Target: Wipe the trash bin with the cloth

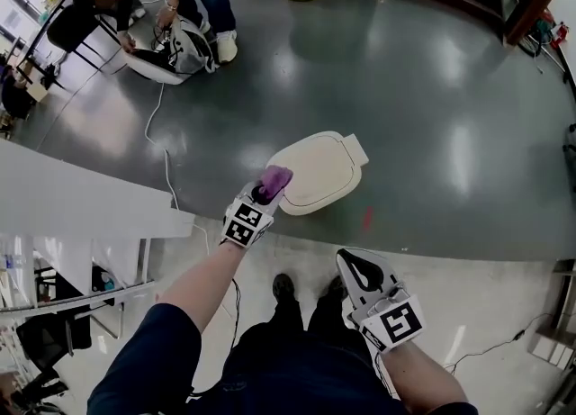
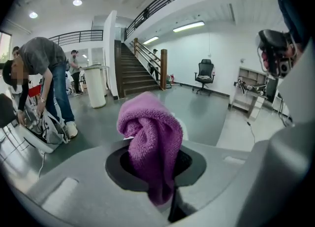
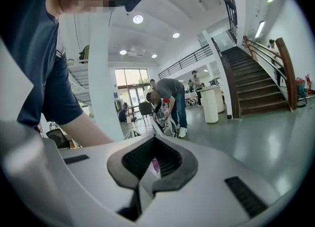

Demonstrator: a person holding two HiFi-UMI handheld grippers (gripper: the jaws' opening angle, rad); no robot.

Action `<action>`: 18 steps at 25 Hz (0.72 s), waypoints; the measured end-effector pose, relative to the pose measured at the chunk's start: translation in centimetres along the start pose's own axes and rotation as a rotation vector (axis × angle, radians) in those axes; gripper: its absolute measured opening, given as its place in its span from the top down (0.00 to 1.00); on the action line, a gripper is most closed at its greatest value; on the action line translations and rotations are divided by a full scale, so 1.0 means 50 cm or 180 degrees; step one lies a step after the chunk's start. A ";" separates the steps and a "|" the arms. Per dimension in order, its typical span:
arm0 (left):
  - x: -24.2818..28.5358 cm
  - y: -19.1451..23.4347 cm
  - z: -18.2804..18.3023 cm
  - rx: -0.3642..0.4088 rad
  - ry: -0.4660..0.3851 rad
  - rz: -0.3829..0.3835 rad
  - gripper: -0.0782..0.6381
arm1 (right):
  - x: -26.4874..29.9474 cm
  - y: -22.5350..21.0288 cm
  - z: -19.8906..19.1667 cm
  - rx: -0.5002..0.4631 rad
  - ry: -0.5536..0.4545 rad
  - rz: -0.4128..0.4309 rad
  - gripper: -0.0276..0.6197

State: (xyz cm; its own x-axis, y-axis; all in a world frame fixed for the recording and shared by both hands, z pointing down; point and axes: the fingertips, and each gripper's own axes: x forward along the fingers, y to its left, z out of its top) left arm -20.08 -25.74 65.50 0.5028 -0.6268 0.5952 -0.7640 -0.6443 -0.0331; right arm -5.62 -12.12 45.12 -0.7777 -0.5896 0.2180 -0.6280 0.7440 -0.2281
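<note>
Two grippers: left gripper, jaws clamped on the bunched cloth, poised over the trash bin on the floor for wiping; right gripper, jaws closed and empty, held clear.

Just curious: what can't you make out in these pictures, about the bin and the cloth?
- The trash bin: the head view shows only its top from above; its sides are hidden beneath.
- Whether the cloth touches the bin: the left gripper covers that spot in the head view.
- Left gripper view: the cloth blocks nearly all of the bin.
</note>
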 end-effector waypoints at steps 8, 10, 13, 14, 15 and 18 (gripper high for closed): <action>0.121 0.088 -0.086 0.0187 0.0446 0.0105 0.80 | 0.014 -0.028 -0.065 0.0133 0.0207 -0.0057 0.94; 0.141 0.112 -0.089 0.0273 0.0467 0.0130 0.80 | 0.021 -0.031 -0.080 0.0171 0.0255 -0.0055 0.94; 0.169 0.141 -0.101 0.0375 0.0537 0.0158 0.80 | 0.033 -0.032 -0.096 0.0182 0.0307 -0.0016 0.94; 0.178 0.145 -0.107 0.0402 0.0576 0.0158 0.80 | 0.036 -0.033 -0.099 0.0180 0.0317 -0.0005 0.94; 0.185 0.147 -0.112 0.0426 0.0608 0.0156 0.80 | 0.037 -0.034 -0.101 0.0178 0.0325 0.0005 0.94; 0.193 0.153 -0.114 0.0469 0.0622 0.0160 0.80 | 0.037 -0.039 -0.106 0.0184 0.0340 0.0022 0.94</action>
State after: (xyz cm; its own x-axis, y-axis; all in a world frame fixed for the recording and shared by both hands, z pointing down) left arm -23.37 -34.20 75.54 0.3671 -0.5722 0.7334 -0.7117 -0.6804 -0.1746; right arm -5.70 -13.00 51.01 -0.7766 -0.5454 0.3154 -0.6256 0.7268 -0.2836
